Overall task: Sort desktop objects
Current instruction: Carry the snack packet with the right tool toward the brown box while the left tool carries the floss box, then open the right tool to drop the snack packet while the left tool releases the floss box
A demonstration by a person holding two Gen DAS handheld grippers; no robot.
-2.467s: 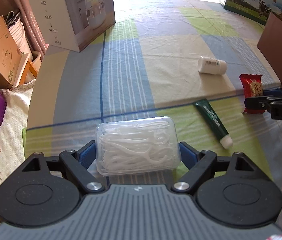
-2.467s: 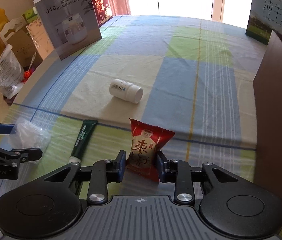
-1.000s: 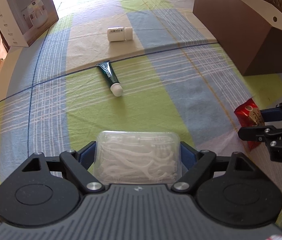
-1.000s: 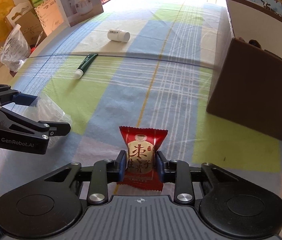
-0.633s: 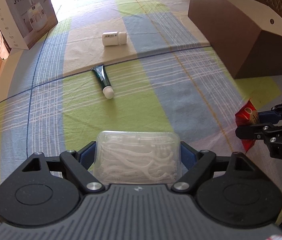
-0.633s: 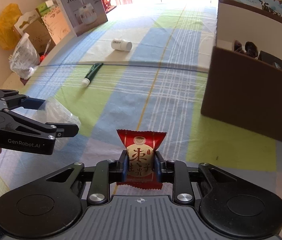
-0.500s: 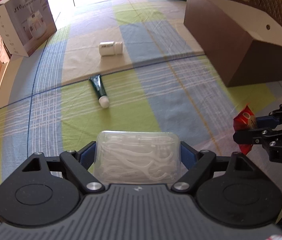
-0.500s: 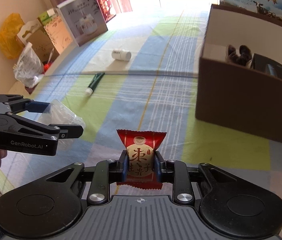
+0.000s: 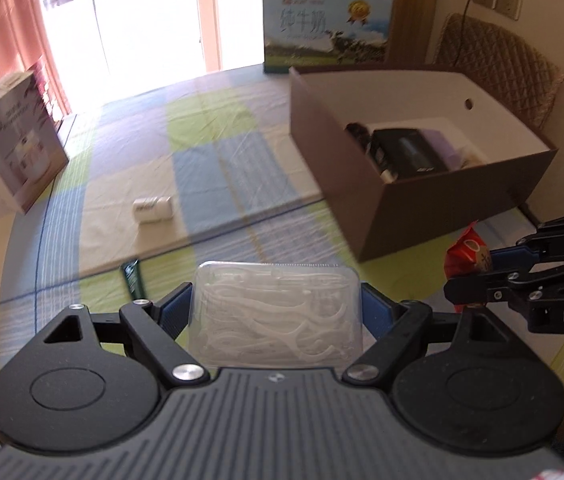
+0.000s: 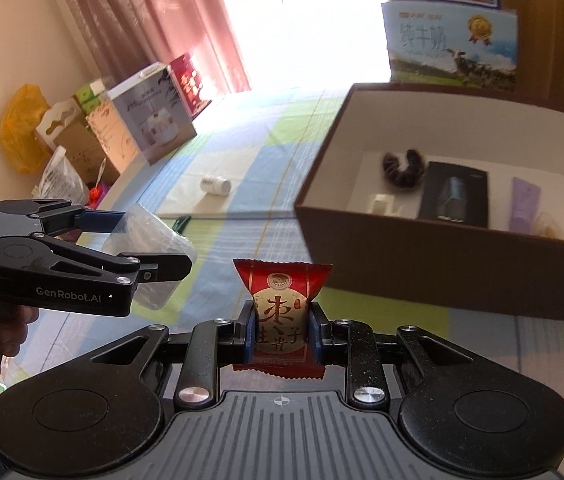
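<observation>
My left gripper [image 9: 276, 304] is shut on a clear plastic box of floss picks [image 9: 276, 314], held above the checked tablecloth. My right gripper [image 10: 281, 330] is shut on a red snack packet [image 10: 281, 308]; that packet [image 9: 468, 254] also shows at the right of the left wrist view. The left gripper [image 10: 138, 240] and its clear box [image 10: 150, 244] appear at the left of the right wrist view. Ahead and to the right stands an open brown cardboard box [image 9: 322, 152] [image 10: 442, 256]. On the cloth lie a white pill bottle [image 9: 153, 209] [image 10: 215, 185] and a green tube [image 9: 133, 278].
Inside the brown box lie a black carton [image 10: 454, 194], a dark hair tie [image 10: 402, 168], a small white piece [image 10: 380, 202] and a purple packet [image 10: 524, 204]. A humidifier carton [image 9: 14, 152] stands at the table's left edge, a milk carton [image 9: 326, 32] behind the box.
Both grippers have risen with their loads and tilted up, so the inside of the brown box has come into view. The bottle and tube lie where they were.
</observation>
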